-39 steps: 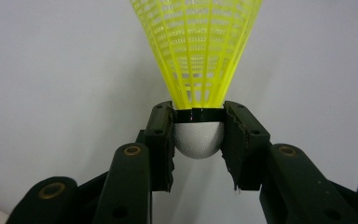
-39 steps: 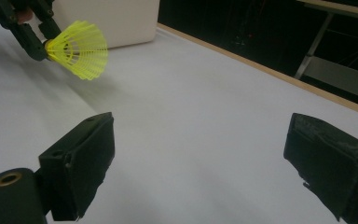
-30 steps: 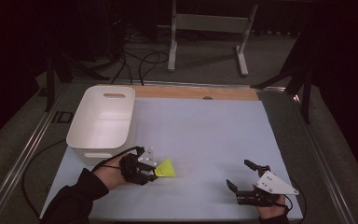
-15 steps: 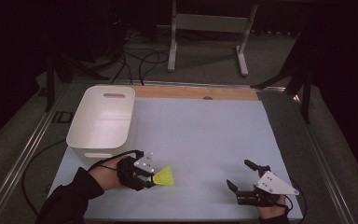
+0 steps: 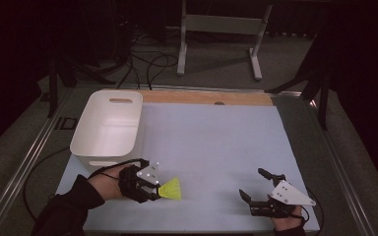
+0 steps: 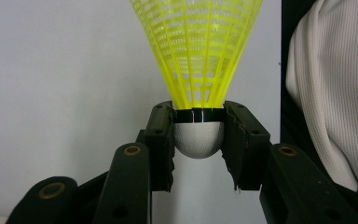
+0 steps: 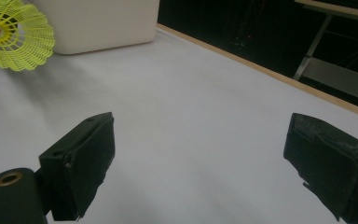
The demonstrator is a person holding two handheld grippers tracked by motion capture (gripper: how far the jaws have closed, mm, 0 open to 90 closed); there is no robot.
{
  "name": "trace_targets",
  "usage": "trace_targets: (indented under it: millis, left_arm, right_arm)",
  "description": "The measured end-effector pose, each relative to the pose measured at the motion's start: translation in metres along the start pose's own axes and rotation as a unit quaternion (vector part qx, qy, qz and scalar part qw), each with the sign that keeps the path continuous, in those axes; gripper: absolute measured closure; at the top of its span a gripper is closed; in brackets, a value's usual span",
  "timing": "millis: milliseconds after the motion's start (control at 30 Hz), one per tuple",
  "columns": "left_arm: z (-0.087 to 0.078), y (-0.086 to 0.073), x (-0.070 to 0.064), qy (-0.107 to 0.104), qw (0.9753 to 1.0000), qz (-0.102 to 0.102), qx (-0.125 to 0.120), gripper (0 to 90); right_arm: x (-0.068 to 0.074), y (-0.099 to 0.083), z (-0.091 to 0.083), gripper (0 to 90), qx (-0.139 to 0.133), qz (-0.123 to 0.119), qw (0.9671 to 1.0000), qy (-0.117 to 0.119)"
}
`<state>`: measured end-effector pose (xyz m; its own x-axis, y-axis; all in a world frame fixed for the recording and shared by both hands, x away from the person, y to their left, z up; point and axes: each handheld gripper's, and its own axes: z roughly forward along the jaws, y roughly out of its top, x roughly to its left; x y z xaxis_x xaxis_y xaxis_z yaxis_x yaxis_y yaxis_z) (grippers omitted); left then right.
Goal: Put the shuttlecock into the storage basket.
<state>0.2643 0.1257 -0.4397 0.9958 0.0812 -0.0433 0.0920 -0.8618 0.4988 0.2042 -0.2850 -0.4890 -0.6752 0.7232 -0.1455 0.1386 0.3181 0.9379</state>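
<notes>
A person sits at a pale blue table (image 5: pixel 211 147) with a handheld claw in each hand. In the high view, the left gripper (image 5: pixel 153 189) is near the front left of the table, just in front of a white plastic tub (image 5: pixel 109 127), and holds a yellow shuttlecock (image 5: pixel 171 189) whose skirt points toward the table's middle. The left gripper view shows the hold up close: the two black jaws are clamped on either side of the shuttlecock's (image 6: pixel 198 70) white rounded cork, at the black band where the yellow mesh skirt begins. A white ribbed sleeve (image 6: pixel 331 93) shows at the right edge there.

The right gripper (image 5: pixel 256 186) is well apart from the shuttlecock, near the front right of the table, with its jaws spread wide and nothing between them. The right gripper view looks between those parted jaws across bare table, with the shuttlecock's open skirt (image 7: pixel 15 33) and the tub (image 7: pixel 98 23) at its far upper left.
</notes>
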Motion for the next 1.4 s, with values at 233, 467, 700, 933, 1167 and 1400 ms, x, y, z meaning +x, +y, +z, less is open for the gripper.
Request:
trace_targets:
  millis: [233,467,700,933,1167,1400]
  left_arm:
    - [-0.008,0.000,-0.003,-0.004,0.9999,0.014,-0.005,64.9]
    - [-0.020,0.002,-0.003,-0.009,0.9998,0.019,0.001,64.9]
    - [-0.029,0.002,-0.003,-0.004,0.9996,0.029,0.003,64.9]
    - [-0.043,0.005,-0.002,-0.001,0.9994,0.034,0.002,64.9]
    - [-0.052,0.008,0.000,0.004,0.9992,0.040,0.006,64.9]
    - [-0.068,0.010,0.003,0.015,0.9990,0.043,0.006,64.9]
  right_arm:
    - [0.000,0.000,0.000,8.9,0.001,-0.001,1.0000,0.002]
    - [0.000,0.000,0.000,8.9,-0.001,0.000,1.0000,0.001]
    - [0.000,0.000,0.000,8.9,-0.002,0.000,1.0000,0.000]
    - [0.000,0.000,0.000,8.9,-0.001,0.001,1.0000,0.003]
    - [0.000,0.000,0.000,8.9,-0.002,0.001,1.0000,0.002]
    - [0.000,0.001,-0.001,8.9,-0.002,0.003,1.0000,0.001]
